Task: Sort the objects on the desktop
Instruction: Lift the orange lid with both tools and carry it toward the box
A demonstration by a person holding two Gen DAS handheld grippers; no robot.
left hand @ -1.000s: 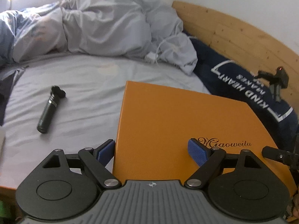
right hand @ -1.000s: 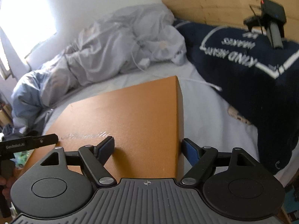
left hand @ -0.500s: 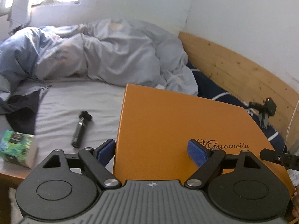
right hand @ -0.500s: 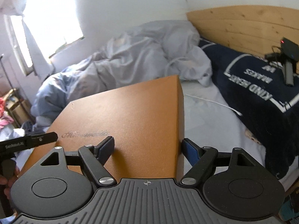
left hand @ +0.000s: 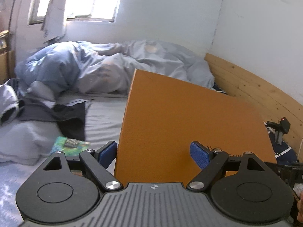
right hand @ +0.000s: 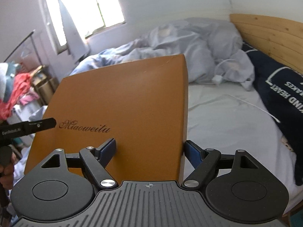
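A flat orange box [left hand: 189,117] lettered "Miaoweitu" [right hand: 132,104] is held up off the bed, tilted, between both grippers. My left gripper [left hand: 153,153] grips its near left corner: one blue pad sits on the top face, the other just outside the left edge. Over at the near right corner my right gripper [right hand: 149,149] has one pad on the top face and one outside the right side wall. Part of the left gripper [right hand: 28,127] and a hand [right hand: 5,176] show at the left of the right wrist view.
Below lies a bed with a grey sheet [right hand: 227,124] and a rumpled duvet [left hand: 113,66]. A green packet [left hand: 70,145] and dark clothing [left hand: 72,113] lie left. A navy blanket [right hand: 280,90], white cable [right hand: 227,96], wooden headboard [left hand: 255,94] and small tripod camera [left hand: 280,128] are right.
The orange box has risen off the bed with both grippers and tilted up. The window and wall have come into view, and the black cylinder on the sheet has dropped out of sight.
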